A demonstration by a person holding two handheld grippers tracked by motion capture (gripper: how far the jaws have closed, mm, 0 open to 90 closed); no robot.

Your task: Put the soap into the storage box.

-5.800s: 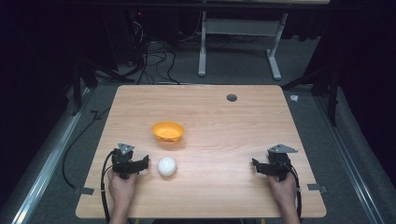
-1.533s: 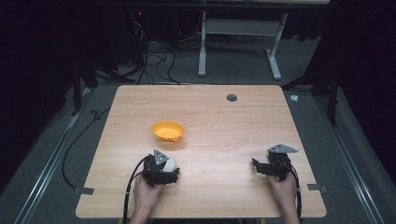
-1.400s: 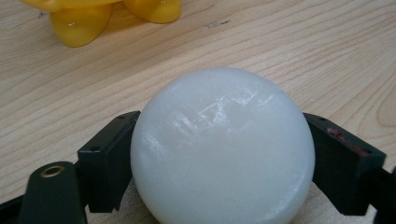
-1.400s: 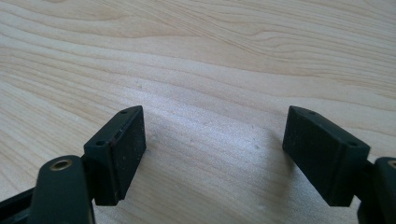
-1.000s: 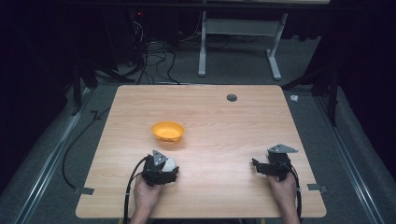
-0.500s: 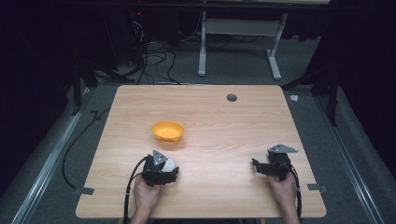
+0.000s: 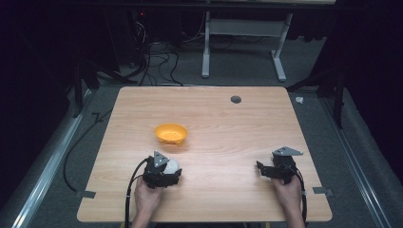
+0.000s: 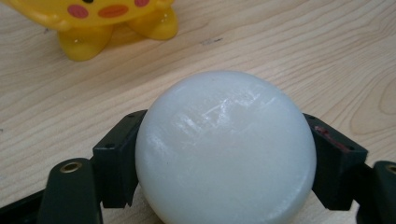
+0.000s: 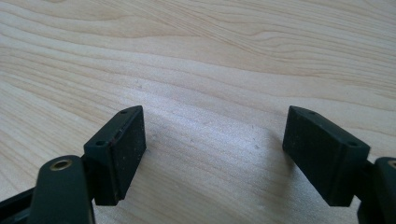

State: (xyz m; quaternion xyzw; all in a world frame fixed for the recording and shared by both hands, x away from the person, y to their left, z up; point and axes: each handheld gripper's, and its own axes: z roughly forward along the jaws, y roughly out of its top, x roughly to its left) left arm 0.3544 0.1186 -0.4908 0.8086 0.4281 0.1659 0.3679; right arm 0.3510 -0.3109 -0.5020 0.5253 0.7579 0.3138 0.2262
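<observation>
**White ball held at the near-left of the table**

Jaws of the left gripper point(image 8: 224, 154) press against both sides of a white ball point(image 8: 225, 147), which sits at the near-left of the wooden table point(image 7: 228, 123), just in front of a yellow bowl point(image 7: 171, 133) with a cartoon face. The right gripper point(image 9: 215, 154), held in the person's right hand point(image 7: 288, 190) at the near-right, has its jaws spread apart over bare wood, gripping nothing.

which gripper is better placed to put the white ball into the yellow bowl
Left. The left gripper already has its jaws closed on the smooth white ball, and the yellow plastic bowl sits just ahead of it. The right gripper is open over bare wooden table, far to the side.
</observation>
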